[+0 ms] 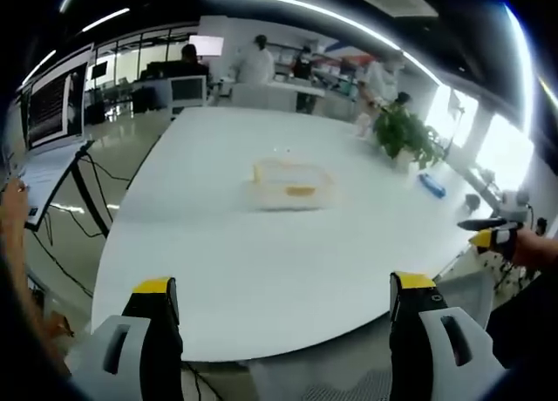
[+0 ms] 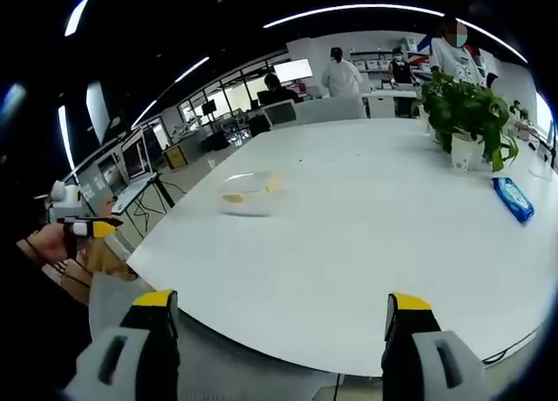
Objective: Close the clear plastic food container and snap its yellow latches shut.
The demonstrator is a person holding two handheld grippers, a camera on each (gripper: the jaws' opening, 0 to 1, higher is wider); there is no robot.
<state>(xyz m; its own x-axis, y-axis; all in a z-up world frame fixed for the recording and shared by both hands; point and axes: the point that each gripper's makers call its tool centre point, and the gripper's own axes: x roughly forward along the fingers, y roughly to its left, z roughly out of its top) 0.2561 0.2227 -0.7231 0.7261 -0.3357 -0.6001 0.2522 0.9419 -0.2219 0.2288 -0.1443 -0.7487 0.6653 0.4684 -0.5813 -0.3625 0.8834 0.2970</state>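
The clear plastic food container [image 1: 292, 183] with yellow latches sits on the white table [image 1: 261, 270], toward the middle. In the right gripper view the container [image 2: 248, 192] lies left of centre, far from the table's near edge. It is too small to tell how its lid or latches stand. My left gripper [image 1: 283, 288] hovers at the table's near edge, open, jaws wide apart with nothing between them. My right gripper [image 2: 282, 301] is also open and empty, back from the table edge. Each gripper shows in the other's view: the right gripper [image 1: 493, 231] and the left gripper [image 2: 83, 222].
A potted plant [image 1: 405, 135] stands at the table's far side, with a blue pack [image 1: 432, 186] near it; both show again as the plant [image 2: 466, 113] and the pack [image 2: 512, 199]. Desks, monitors and people [image 1: 253, 61] are behind the table.
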